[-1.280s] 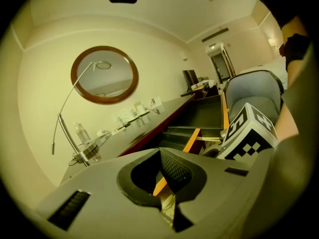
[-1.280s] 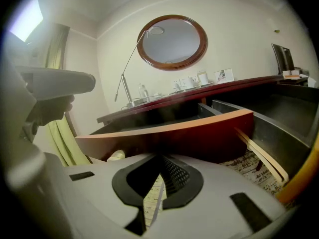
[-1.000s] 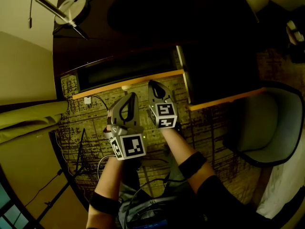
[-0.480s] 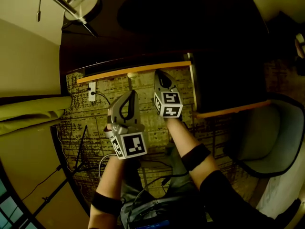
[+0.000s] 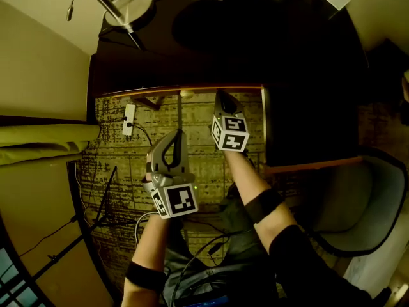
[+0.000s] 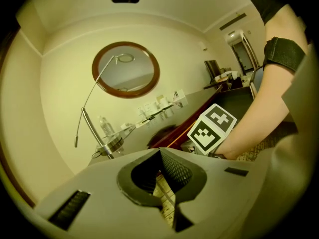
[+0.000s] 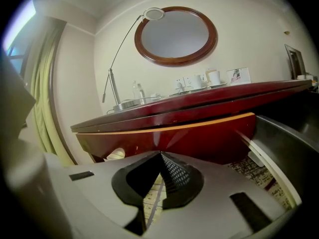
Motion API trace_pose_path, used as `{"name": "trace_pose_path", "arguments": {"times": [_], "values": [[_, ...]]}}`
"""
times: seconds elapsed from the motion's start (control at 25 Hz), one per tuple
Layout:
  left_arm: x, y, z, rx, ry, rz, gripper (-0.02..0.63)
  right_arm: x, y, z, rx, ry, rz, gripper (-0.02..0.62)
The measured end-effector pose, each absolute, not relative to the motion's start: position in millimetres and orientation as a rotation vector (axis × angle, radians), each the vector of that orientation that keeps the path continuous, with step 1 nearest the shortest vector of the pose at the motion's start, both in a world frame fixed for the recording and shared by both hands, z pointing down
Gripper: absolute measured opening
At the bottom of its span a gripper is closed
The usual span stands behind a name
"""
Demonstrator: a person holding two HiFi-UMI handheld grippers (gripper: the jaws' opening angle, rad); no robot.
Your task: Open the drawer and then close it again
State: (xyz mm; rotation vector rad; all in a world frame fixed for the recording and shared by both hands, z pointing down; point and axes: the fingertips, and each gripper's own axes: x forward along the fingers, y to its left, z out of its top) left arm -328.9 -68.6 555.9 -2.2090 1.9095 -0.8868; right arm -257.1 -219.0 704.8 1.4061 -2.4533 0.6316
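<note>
Red-brown drawer [image 7: 199, 138] has slid from well out to nearly flush under the desk [image 5: 255, 43] with the right gripper [image 5: 221, 97] at its front, fingers pinched together and empty like those of the left gripper [image 5: 177, 135], so closing looks almost done.

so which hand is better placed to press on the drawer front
Right. The right gripper points its shut jaws at the drawer front, close up; the left gripper, also shut, hangs further back over the carpet.
</note>
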Motion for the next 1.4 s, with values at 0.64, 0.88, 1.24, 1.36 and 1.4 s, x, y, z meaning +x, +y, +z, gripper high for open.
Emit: {"name": "trace_pose_path", "arguments": {"times": [0.64, 0.88, 1.24, 1.36, 1.4], "values": [[-343.5, -52.3, 537.2, -2.182, 1.942, -0.899, 0.006, -260.8, -219.9, 691.2, 1.346, -2.428, 0.574, 0.006], [-338.4, -26.0, 490.9, -2.266, 1.964, -0.842, 0.006, -258.9, -168.5, 608.0, 1.276, -2.470, 0.519, 0.006], [-326.1, 31.0, 392.6, -2.536, 1.971, -0.660, 0.006, -236.6, -85.0, 417.0, 1.228, -2.595, 0.424, 0.006], [-326.8, 46.1, 366.1, -2.628, 2.002, -0.584, 0.006, -222.5, -56.6, 362.4, 1.230, -2.619, 0.349, 0.006], [-326.8, 49.3, 359.0, -2.649, 1.993, -0.570, 0.006, -216.8, -47.4, 347.9, 1.228, -2.621, 0.337, 0.006]]}}
